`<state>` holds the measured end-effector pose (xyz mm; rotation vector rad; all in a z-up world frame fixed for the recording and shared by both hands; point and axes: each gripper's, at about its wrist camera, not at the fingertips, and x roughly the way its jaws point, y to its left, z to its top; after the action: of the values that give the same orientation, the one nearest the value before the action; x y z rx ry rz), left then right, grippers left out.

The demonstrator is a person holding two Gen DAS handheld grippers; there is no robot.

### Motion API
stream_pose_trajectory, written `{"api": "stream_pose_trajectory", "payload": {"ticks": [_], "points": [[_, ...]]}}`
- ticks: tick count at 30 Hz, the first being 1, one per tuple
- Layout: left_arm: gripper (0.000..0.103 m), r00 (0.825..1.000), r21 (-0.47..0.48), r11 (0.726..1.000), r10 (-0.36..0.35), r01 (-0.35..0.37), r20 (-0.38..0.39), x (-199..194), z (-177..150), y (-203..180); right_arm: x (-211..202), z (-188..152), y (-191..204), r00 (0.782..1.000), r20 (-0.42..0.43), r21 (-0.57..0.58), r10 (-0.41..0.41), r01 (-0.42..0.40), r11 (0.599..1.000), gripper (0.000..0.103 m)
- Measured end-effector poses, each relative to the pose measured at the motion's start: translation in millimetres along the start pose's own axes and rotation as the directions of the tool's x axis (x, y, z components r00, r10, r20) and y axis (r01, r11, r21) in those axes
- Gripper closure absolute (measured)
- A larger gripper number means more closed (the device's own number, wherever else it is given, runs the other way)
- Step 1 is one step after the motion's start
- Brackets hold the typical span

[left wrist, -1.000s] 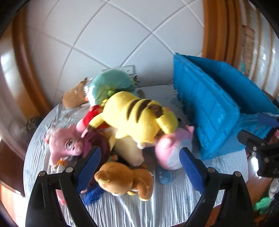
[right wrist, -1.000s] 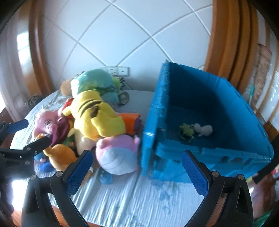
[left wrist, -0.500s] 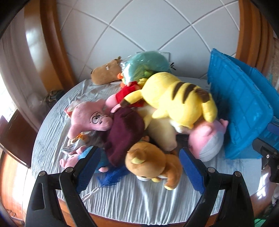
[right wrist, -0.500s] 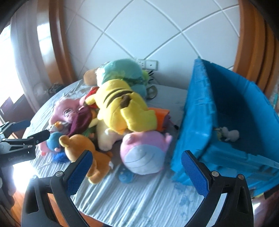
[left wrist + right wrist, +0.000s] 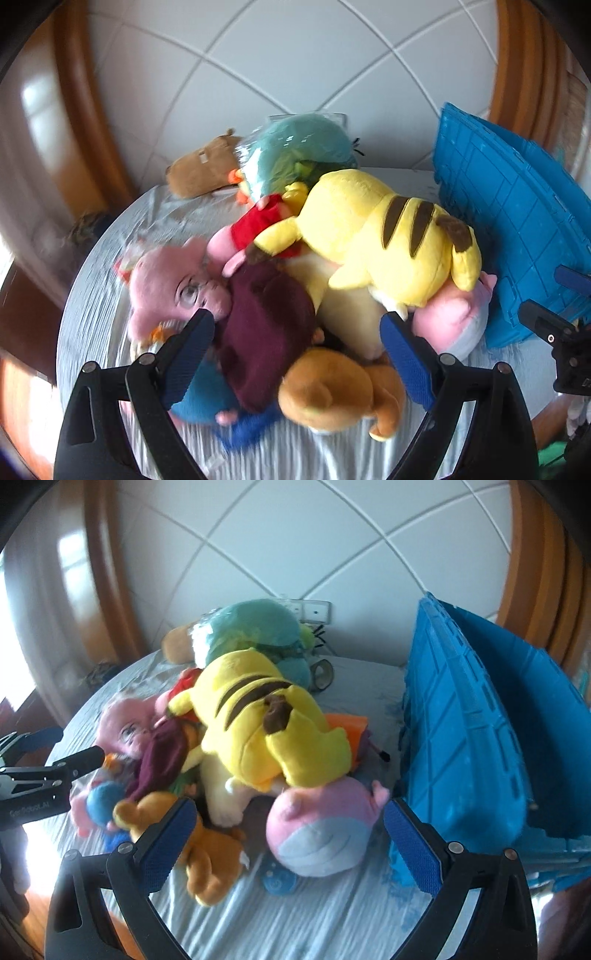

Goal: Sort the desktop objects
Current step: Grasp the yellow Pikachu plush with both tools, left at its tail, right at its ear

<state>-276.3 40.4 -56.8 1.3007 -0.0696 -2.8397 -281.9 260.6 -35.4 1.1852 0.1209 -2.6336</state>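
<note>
Crowding the table (image 5: pixel 332 915), plush toys (image 5: pixel 388 240) lie heaped left of the blue crate (image 5: pixel 472 738) (a tape roll (image 5: pixel 322 675) behind), both grippers (image 5: pixel 297 354) (image 5: pixel 286 843) open, empty.

Plush toys (image 5: pixel 266 731) heaped on the table — blue crate (image 5: pixel 480 738) just beside, tilted.

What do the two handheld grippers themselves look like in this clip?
Both match. The left gripper and right gripper have glossy black plastic arms with silver rivets and textured blue rubber pads. The left gripper's black body carries faint grey lettering, too blurred to read. No cables, hands or sleeves show.
</note>
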Motion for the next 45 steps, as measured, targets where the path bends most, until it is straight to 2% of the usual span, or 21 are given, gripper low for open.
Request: {"api": "stream_pose_trajectory", "payload": {"ticks": [7,11,13,15,17,26,30,32,35,37,39,41,42,44,45], "points": [[0.011,0.997,0.172,0.982,-0.073,0.075,-0.020,53.4,45.4,18.3,37.3,16.4,12.1,0.997,-0.017,0.133,-0.080,0.082,0.988,0.002],[0.017,0.990,0.248,0.958,-0.132,0.142,-0.055,84.8,58.8,20.6,53.3,17.5,13.7,0.991,-0.038,0.220,-0.126,0.131,0.967,0.015],[0.017,0.983,0.274,0.945,-0.164,0.179,-0.076,99.7,61.9,22.5,61.9,17.1,12.8,0.986,-0.063,0.258,-0.157,0.168,0.951,0.018],[0.017,0.977,0.297,0.931,-0.192,0.211,-0.092,113.5,64.5,23.7,67.9,17.1,13.6,0.978,-0.084,0.280,-0.190,0.207,0.937,0.028],[0.018,0.970,0.324,0.915,-0.219,0.242,-0.107,128.1,65.7,24.3,71.4,17.4,14.7,0.971,-0.095,0.295,-0.220,0.239,0.925,0.033],[0.019,0.943,0.376,0.865,-0.299,0.333,-0.148,182.4,67.5,27.6,87.4,22.2,21.3,0.943,-0.110,0.333,-0.315,0.333,0.882,0.033],[0.021,0.925,0.359,0.852,-0.344,0.380,-0.164,199.5,65.3,34.3,92.3,23.8,12.9,0.938,-0.102,0.364,-0.332,0.346,0.865,0.018],[0.028,0.919,0.357,0.847,-0.355,0.394,-0.171,206.2,63.5,37.7,94.6,24.8,8.3,0.939,-0.101,0.376,-0.327,0.341,0.862,0.018],[0.032,0.917,0.369,0.840,-0.360,0.399,-0.171,210.8,65.7,37.7,97.3,23.7,3.9,0.945,-0.100,0.382,-0.312,0.326,0.865,0.018],[0.032,0.917,0.383,0.833,-0.360,0.399,-0.172,212.6,67.3,33.8,97.5,23.1,3.0,0.951,-0.094,0.383,-0.293,0.307,0.871,0.025],[0.032,0.923,0.406,0.830,-0.342,0.384,-0.175,215.2,65.0,26.4,100.8,22.7,1.1,0.963,-0.088,0.385,-0.257,0.270,0.882,0.045],[0.034,0.935,0.441,0.825,-0.310,0.354,-0.172,217.5,60.3,16.2,107.7,23.1,-1.7,0.965,-0.098,0.383,-0.244,0.263,0.885,0.055],[0.038,0.935,0.443,0.824,-0.308,0.354,-0.174,217.3,60.1,14.3,109.5,22.6,-2.7,0.966,-0.098,0.387,-0.240,0.259,0.885,0.056],[0.060,0.933,0.437,0.824,-0.313,0.360,-0.179,216.1,60.9,12.5,108.2,23.2,-4.3,0.966,-0.085,0.391,-0.243,0.256,0.884,0.056],[0.063,0.932,0.431,0.826,-0.314,0.362,-0.182,216.2,61.7,12.8,107.1,23.7,-5.1,0.966,-0.078,0.392,-0.246,0.256,0.884,0.056]]}}
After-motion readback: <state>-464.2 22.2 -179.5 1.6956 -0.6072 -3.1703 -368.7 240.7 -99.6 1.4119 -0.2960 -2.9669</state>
